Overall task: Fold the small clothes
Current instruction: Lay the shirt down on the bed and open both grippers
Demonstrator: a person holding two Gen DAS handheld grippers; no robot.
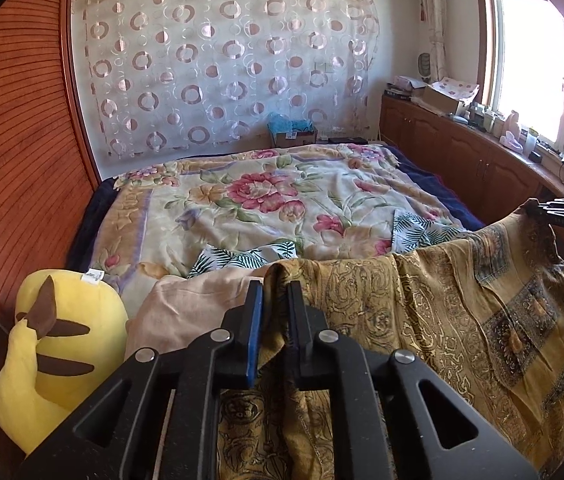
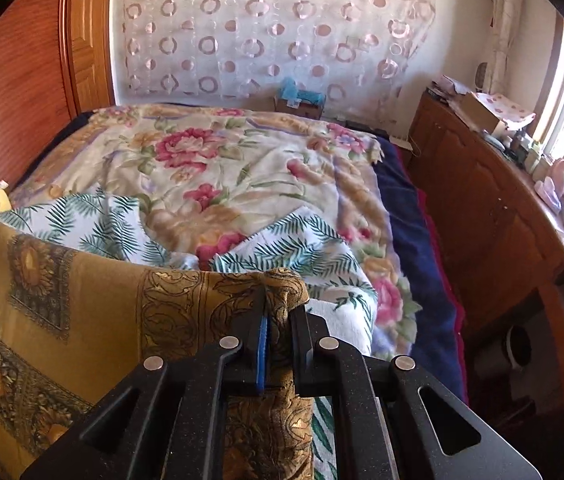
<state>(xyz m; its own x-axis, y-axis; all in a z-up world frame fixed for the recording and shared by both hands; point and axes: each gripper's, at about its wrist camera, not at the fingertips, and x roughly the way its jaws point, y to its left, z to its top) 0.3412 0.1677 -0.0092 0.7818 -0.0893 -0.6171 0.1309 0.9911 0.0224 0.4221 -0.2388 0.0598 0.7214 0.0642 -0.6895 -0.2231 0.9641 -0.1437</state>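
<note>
Both hand-held grippers, left (image 1: pixel 275 316) and right (image 2: pixel 282 316), are pinching bunched corners of the gold cloth (image 1: pixel 461 312), which is hanging stretched between them above the bed (image 1: pixel 266 204), and the thick wads may be slipping free toward 6 o'clock.

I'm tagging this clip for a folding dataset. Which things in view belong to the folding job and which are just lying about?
In the job:
left gripper
right gripper
mustard patterned garment, pinched by both
palm-leaf print garment

Lying about:
yellow plush toy
floral blanket
cardboard box
</note>
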